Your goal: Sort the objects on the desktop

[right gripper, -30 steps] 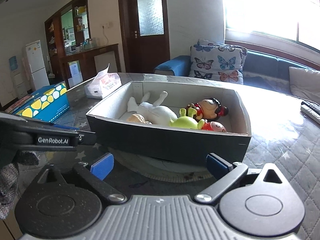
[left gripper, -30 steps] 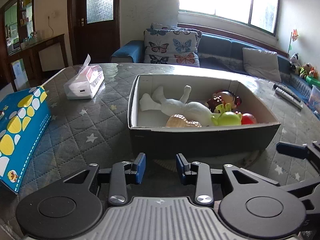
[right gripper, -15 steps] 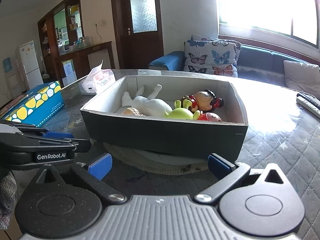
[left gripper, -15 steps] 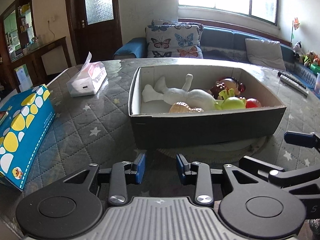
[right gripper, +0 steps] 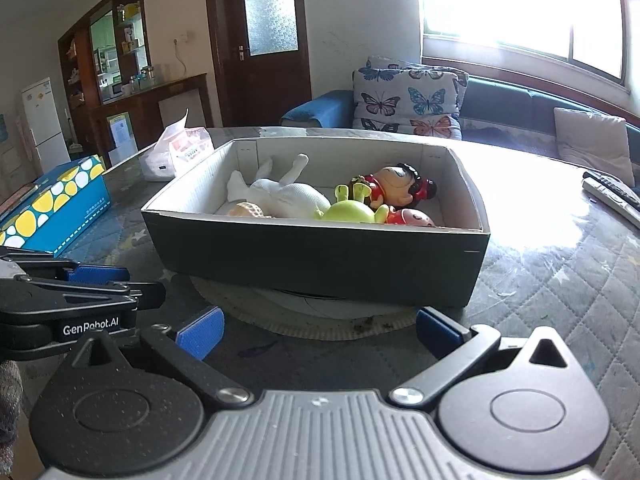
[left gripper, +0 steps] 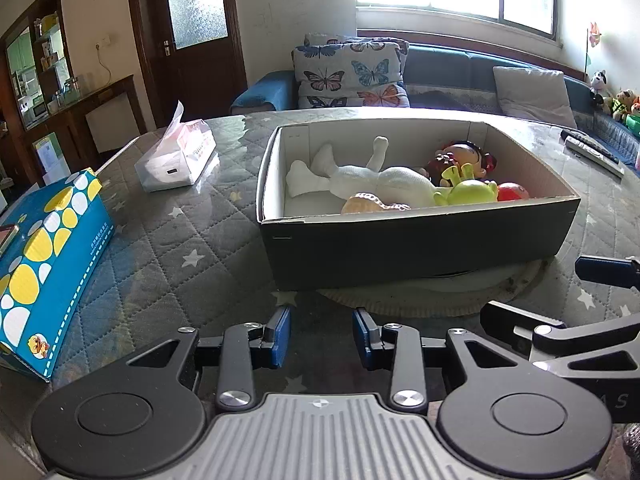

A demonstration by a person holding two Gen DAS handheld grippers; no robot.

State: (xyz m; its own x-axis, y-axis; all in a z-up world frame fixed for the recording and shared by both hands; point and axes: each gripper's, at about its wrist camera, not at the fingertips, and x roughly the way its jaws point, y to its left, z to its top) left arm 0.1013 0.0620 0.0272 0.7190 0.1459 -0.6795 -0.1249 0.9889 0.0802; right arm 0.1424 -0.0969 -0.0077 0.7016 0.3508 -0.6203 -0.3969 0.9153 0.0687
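Note:
A dark cardboard box (left gripper: 416, 240) (right gripper: 316, 260) stands on a round mat on the quilted table. Inside lie a white plush toy (left gripper: 372, 180) (right gripper: 288, 196), a green toy (left gripper: 468, 194) (right gripper: 348, 212), a doll with dark hair (left gripper: 464, 156) (right gripper: 396, 188), a red ball-like toy (left gripper: 512, 192) (right gripper: 412, 218) and a tan toy (left gripper: 364, 206) (right gripper: 244, 210). My left gripper (left gripper: 320, 336) hovers before the box, partly open, nothing between its blue pads. My right gripper (right gripper: 316, 330) is wide open and empty, also short of the box.
A blue box with yellow and white dots (left gripper: 44, 264) (right gripper: 56, 208) lies at the left. A tissue pack (left gripper: 176, 160) (right gripper: 180, 152) sits behind it. Remote controls (left gripper: 592, 152) (right gripper: 612, 196) rest at the table's right edge. A sofa with butterfly cushions (left gripper: 352, 72) stands beyond.
Both views have drawn back a little and tilted, so the box sits slightly farther from the fingers. Neither gripper took or released anything.

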